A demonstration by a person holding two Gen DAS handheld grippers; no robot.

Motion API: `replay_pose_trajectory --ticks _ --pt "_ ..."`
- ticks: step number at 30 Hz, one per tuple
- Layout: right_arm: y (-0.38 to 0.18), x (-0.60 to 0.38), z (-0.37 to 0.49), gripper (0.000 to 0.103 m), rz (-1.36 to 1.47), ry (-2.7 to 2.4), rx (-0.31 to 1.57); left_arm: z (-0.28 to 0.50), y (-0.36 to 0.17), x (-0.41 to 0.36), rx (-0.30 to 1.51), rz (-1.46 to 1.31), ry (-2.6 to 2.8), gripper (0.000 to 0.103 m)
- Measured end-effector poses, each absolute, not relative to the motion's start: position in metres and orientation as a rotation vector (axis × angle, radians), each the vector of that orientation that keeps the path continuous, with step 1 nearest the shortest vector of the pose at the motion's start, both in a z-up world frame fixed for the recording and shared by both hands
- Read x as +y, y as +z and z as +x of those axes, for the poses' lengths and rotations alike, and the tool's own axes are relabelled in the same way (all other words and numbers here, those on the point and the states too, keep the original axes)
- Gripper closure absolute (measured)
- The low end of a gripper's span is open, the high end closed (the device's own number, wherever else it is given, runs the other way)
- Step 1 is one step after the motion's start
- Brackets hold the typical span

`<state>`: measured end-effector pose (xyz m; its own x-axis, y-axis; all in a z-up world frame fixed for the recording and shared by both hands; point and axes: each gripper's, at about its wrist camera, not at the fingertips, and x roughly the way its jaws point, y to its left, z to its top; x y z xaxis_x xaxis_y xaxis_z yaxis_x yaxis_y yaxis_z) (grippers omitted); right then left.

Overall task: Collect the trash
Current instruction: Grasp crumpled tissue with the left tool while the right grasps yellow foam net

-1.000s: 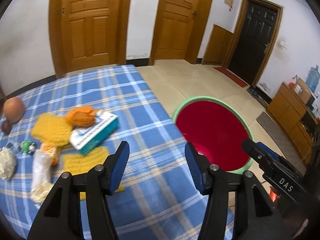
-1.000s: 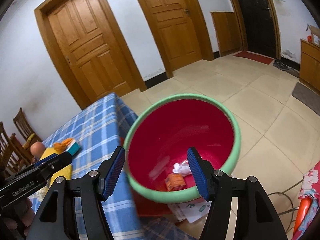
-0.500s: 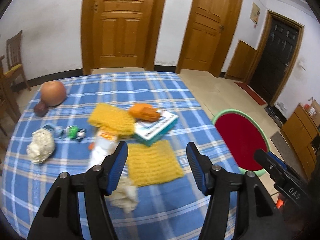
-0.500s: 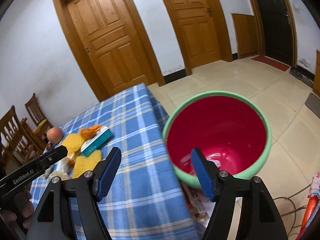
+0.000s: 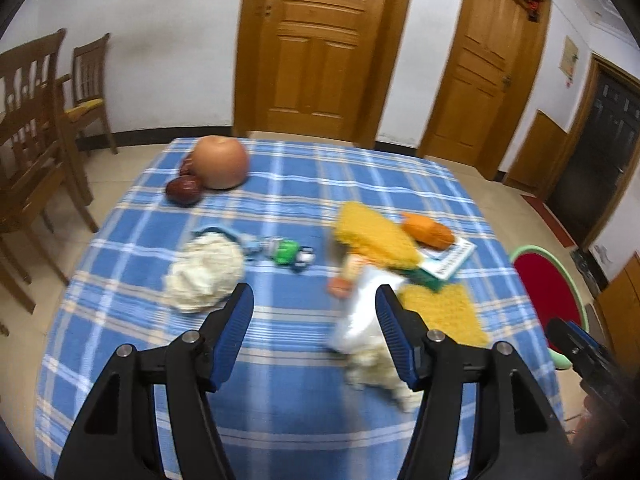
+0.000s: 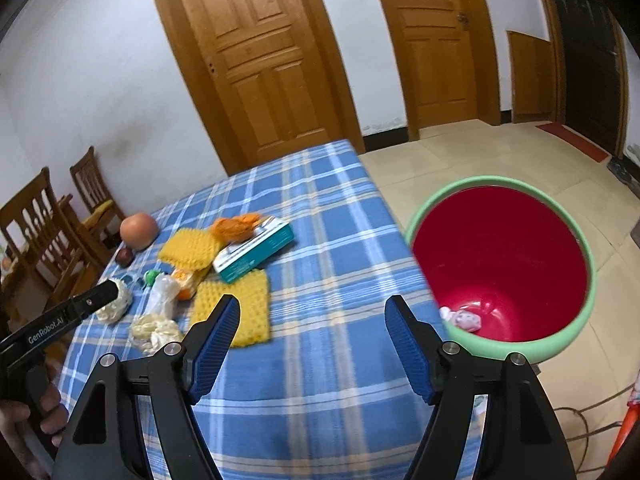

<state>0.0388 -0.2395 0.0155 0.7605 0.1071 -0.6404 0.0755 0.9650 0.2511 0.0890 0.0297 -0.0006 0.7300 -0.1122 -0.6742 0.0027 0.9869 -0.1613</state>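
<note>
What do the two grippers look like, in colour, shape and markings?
Both the left gripper and the right gripper have black angular frames with silver screw heads and two jaws lined with blue ribbed pads. The left gripper's black body, seen from the right wrist, bears white lettering "GenRobot.AI", and a bare hand grips its handle. No cables or sleeves on the grippers are visible.

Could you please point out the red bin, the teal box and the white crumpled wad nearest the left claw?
red bin (image 6: 496,264), right wrist view, on its inner red wall.
teal box (image 6: 260,250), right wrist view, on its teal side.
white crumpled wad (image 5: 206,270), left wrist view, on its middle.
</note>
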Motion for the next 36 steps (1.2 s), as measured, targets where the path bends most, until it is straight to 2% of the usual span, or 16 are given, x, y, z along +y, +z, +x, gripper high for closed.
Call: replay_pose_trajectory --ticks 7,19,26,27,28,30,32,34,35,36 --pt "0.003 -0.214 0.057 0.027 0.239 0.046 0.759 0.097 -0.014 0.070 0.760 -0.150 0.067 0.033" --pt "-0.023 -0.180 0.092 0.028 0.203 0.113 0.858 0.131 -0.046 0.102 0.841 -0.183 0.108 0.033" --pt "-0.034 -0.169 0.101 0.046 0.201 0.158 0.891 0.141 -0.058 0.105 0.859 -0.219 0.072 0.033" --pt "-0.034 -0.168 0.100 0.047 0.195 0.157 0.883 0.141 -0.058 0.105 0.858 -0.220 0.066 0.036" --pt "-0.034 -0.167 0.100 0.051 0.188 0.159 0.880 0.142 -0.059 0.104 0.859 -0.223 0.055 0.045" --pt "-0.036 -0.167 0.101 0.059 0.199 0.171 0.885 0.143 -0.061 0.103 0.870 -0.233 0.035 0.054" --pt "-0.036 -0.169 0.101 0.071 0.208 0.178 0.886 0.141 -0.061 0.101 0.870 -0.227 0.037 0.056" --pt "-0.036 -0.171 0.100 0.079 0.224 0.186 0.889 0.140 -0.059 0.100 0.868 -0.230 0.030 0.058" --pt "-0.036 -0.171 0.099 0.087 0.227 0.189 0.889 0.139 -0.058 0.100 0.869 -0.235 0.026 0.059" --pt "-0.035 -0.171 0.097 0.089 0.225 0.188 0.883 0.138 -0.057 0.100 0.869 -0.240 0.021 0.059"
